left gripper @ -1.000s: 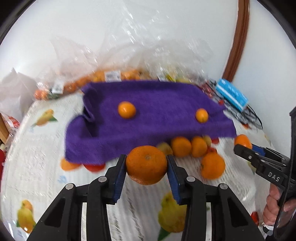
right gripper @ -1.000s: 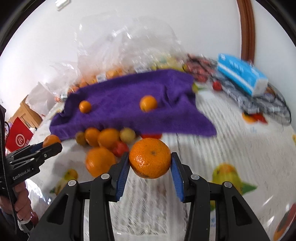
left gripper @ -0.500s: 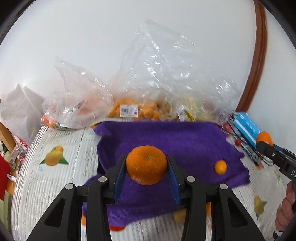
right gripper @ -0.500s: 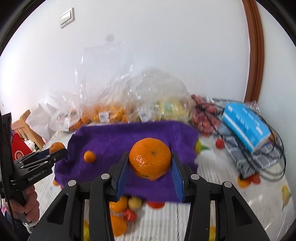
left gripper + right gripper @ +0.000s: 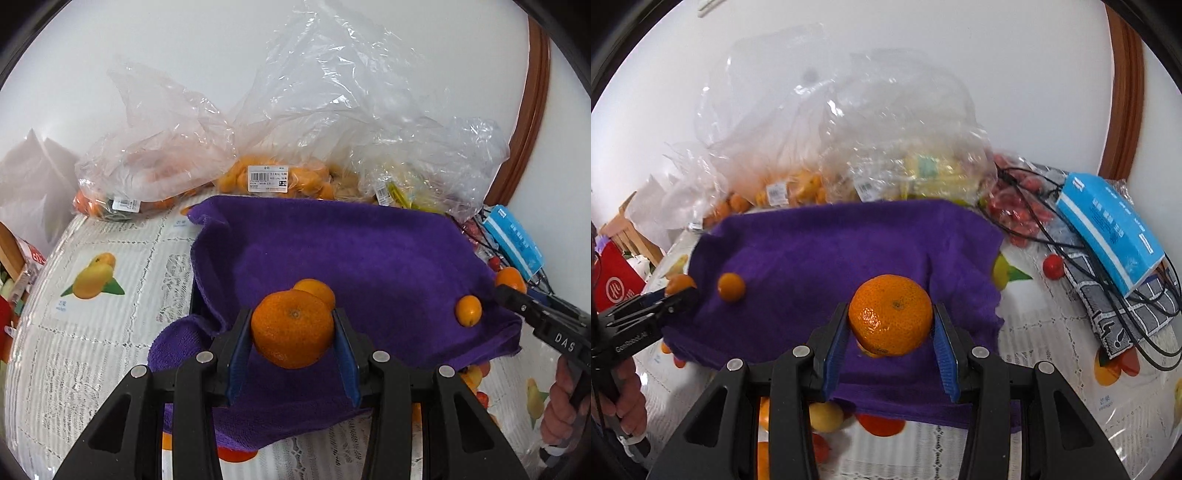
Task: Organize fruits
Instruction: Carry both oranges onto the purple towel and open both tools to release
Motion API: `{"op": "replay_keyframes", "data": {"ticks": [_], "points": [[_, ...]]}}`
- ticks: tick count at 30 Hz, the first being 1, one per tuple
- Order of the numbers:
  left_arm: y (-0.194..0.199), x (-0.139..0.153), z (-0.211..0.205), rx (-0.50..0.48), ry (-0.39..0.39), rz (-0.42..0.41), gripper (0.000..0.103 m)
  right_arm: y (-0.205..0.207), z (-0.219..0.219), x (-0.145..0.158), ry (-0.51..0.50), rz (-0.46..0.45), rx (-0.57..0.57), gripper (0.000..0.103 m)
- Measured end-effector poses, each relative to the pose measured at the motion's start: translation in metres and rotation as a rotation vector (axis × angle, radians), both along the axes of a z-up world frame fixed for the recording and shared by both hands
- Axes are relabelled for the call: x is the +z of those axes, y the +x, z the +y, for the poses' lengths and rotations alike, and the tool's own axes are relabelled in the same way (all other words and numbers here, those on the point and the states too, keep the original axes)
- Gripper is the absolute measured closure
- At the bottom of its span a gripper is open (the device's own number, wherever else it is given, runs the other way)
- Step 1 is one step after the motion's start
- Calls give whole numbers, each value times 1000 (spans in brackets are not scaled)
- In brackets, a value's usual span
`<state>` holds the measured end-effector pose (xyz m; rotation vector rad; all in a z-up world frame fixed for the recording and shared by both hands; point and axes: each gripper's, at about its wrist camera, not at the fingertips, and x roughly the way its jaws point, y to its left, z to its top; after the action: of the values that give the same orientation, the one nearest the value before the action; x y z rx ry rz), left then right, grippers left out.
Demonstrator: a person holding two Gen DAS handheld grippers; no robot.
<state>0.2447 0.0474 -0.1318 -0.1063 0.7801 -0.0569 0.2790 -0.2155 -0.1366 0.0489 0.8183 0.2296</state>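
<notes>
The counter (image 5: 92, 332) has a white cloth with fruit pictures on it, and it stands against a plain white wall (image 5: 258, 55) with a brown wooden frame (image 5: 532, 110) at the right. A purple towel (image 5: 351, 258) lies spread on the counter. Behind the towel sit clear plastic bags (image 5: 295, 129) full of small oranges and yellow fruit, with price labels on them. A blue packet (image 5: 1108, 229) lies on a gray checked cloth (image 5: 1115, 314) with black cords over it, next to red tomatoes (image 5: 1019, 206).

The left gripper (image 5: 291, 332) is clenched on a mandarin (image 5: 291, 330), held just above the towel. A smaller orange (image 5: 316, 290) sits on the towel right behind it, and a kumquat (image 5: 468, 311) lies farther right. The right gripper (image 5: 890, 325) is also clenched on a mandarin (image 5: 890, 314), over the towel's near part. More oranges, a yellow fruit (image 5: 827, 417) and tomatoes lie on the counter by the towel's near edge, partly hidden under it
</notes>
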Motion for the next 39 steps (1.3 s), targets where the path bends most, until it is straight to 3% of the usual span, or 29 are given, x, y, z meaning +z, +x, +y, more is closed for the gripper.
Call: {"op": "replay_keyframes", "data": {"ticks": [4,9,23,26,29,33,39], "points": [[2,-2,2,12,3,4,63,2,-8,-4,-25,3,-37,59],[7,-9,9,14,-61,48,63,8,-13,-12,-36,29,-50,59],[8,-19,2,12,-25,66,62,1,-9,-4,-28,-10,-31,59],[8,-19,2,14,-22,64,62,-3,-7,1,-21,-30,-34,51],[8,-19,2,15,-18,66,62,-6,-3,4,-33,-48,-30,50],[5,-14,2,11,-15,47,52,-10,2,3,-49,-65,-23,50],[-3,-4,1,-3,-39,7,50,-14,4,2,-11,-52,-3,50]]}}
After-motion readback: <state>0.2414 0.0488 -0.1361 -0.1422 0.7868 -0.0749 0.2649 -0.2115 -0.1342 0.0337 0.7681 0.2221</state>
